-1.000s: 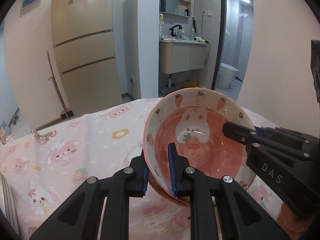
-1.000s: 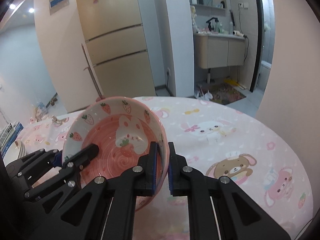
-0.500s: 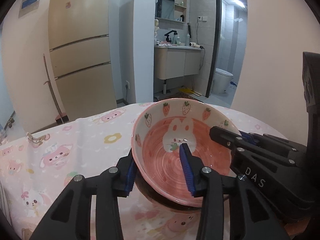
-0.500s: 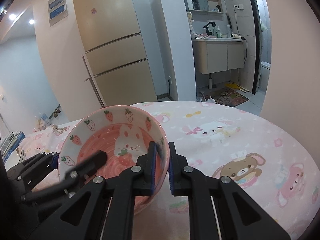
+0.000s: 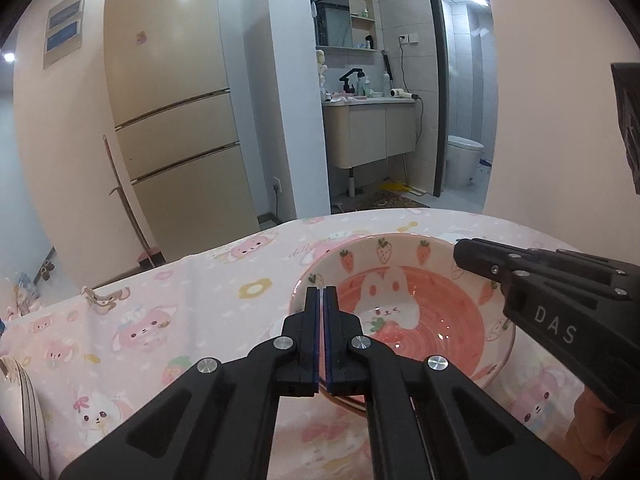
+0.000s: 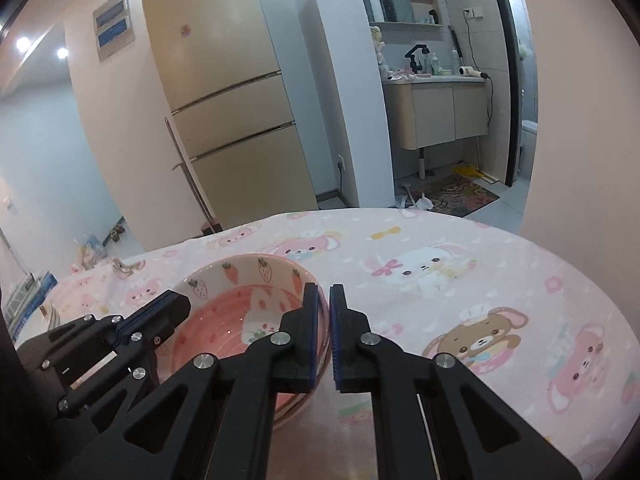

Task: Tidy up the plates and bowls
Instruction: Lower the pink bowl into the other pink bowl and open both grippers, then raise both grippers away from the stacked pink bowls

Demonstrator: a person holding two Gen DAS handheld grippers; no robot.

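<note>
Jaws of the left gripper (image 5: 322, 320) are pressed flat together on nothing, just short of the near-left rim of the bowl (image 5: 420, 332). It looks like a hand that has let go and is clear of the dish.

The right gripper (image 6: 325, 320) is clenched with a thin gap, and the bowl's right rim appears pinched in it. That would be to steady the bowl while it settles.

The bowl stands upright on the tabletop (image 6: 480, 280), on the near side and left of the middle. It seems nested in a second bowl (image 5: 350, 403), of which only an edge shows. Nesting like with like suits the tidying.

White letters on the right gripper's side read DAS. Small print at the top of the far fridge (image 5: 172, 120) and on the blue wall panels (image 5: 64, 34) is too small to read.
</note>
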